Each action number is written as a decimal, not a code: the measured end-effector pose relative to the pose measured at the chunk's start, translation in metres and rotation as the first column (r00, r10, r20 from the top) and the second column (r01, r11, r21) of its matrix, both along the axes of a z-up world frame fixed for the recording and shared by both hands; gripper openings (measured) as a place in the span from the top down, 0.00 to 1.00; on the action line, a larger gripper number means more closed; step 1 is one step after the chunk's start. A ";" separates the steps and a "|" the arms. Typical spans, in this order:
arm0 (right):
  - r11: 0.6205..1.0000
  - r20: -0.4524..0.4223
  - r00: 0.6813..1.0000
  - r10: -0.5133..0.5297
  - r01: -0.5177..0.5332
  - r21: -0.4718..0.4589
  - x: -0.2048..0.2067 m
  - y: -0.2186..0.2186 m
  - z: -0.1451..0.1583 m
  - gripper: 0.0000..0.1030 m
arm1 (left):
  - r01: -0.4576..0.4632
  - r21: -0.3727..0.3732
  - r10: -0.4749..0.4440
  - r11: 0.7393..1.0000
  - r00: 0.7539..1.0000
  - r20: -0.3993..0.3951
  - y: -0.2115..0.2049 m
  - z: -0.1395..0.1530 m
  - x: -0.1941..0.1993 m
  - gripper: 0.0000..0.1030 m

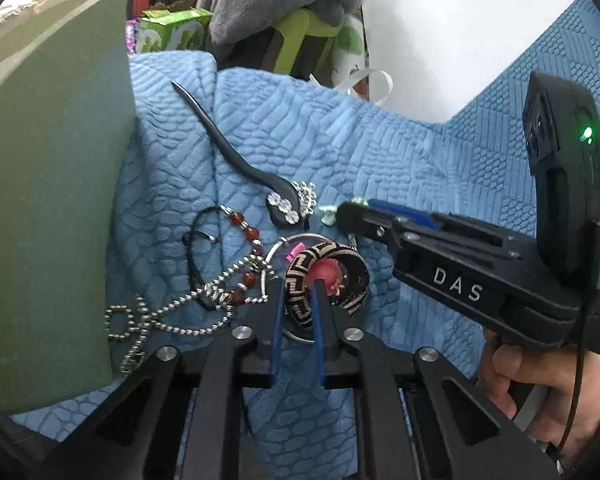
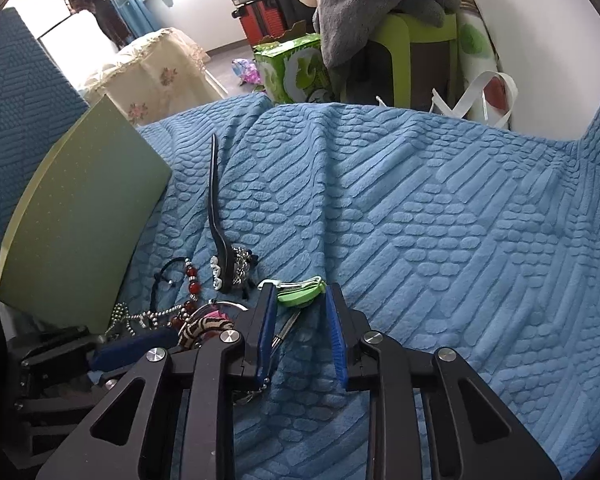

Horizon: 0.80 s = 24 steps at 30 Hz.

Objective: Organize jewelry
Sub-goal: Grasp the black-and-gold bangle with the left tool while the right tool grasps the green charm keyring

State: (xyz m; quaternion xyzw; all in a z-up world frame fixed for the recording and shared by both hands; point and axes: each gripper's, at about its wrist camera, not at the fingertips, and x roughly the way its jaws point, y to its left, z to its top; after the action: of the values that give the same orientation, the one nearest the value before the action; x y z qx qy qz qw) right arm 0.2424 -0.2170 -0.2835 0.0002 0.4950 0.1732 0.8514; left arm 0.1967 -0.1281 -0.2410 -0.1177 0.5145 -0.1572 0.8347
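Black linkage of the left gripper [image 1: 298, 292] fills the near view; its jaws stand narrow, pinched across the wall of the patterned fabric bangle [image 1: 326, 278]; that bangle lies in the jewelry heap on the blue quilted cover [image 1: 400, 160], close to the green board [image 1: 48, 200] at the cover's left edge. Right gripper [image 2: 300, 300] has jaws partly apart around the green clip [image 2: 300, 290]; whether they press it I cannot tell. Lift the bangle slowly and straight; the ball chain [image 1: 172, 312] and metal ring [image 1: 274, 250] beside it may snag.

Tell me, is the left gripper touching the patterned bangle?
Touching. The left wrist view shows the left gripper with its blue fingers clamping the patterned bangle's band.
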 end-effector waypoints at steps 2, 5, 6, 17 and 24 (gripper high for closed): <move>1.000 0.004 1.000 -0.004 0.004 -0.008 0.000 0.000 -0.001 0.78 | 0.010 0.013 -0.010 1.000 1.000 0.009 -0.003 0.001 -0.001 0.89; 1.000 0.016 1.000 0.001 -0.001 -0.015 -0.001 0.002 -0.001 0.79 | 0.018 0.017 -0.018 1.000 1.000 0.015 -0.004 0.002 -0.002 0.91; 1.000 0.019 1.000 0.002 -0.001 -0.021 -0.002 0.002 -0.001 0.79 | 0.017 0.015 -0.017 1.000 1.000 0.014 -0.004 0.002 -0.002 0.92; 0.995 0.055 0.993 -0.101 0.102 -0.021 -0.013 -0.015 0.019 0.79 | 0.023 -0.023 -0.021 0.999 0.998 0.062 0.011 0.030 -0.010 0.92; 0.986 0.064 0.984 -0.164 0.165 -0.017 -0.041 -0.022 0.039 0.79 | 0.030 -0.015 -0.028 0.999 0.994 0.102 0.018 0.053 -0.015 0.92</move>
State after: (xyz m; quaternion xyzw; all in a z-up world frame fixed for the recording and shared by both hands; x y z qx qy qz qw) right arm 0.2010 -0.2392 -0.2445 0.0264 0.4683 0.0968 0.8779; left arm 0.1813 -0.1103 -0.1882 -0.1092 0.4718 -0.1794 0.8564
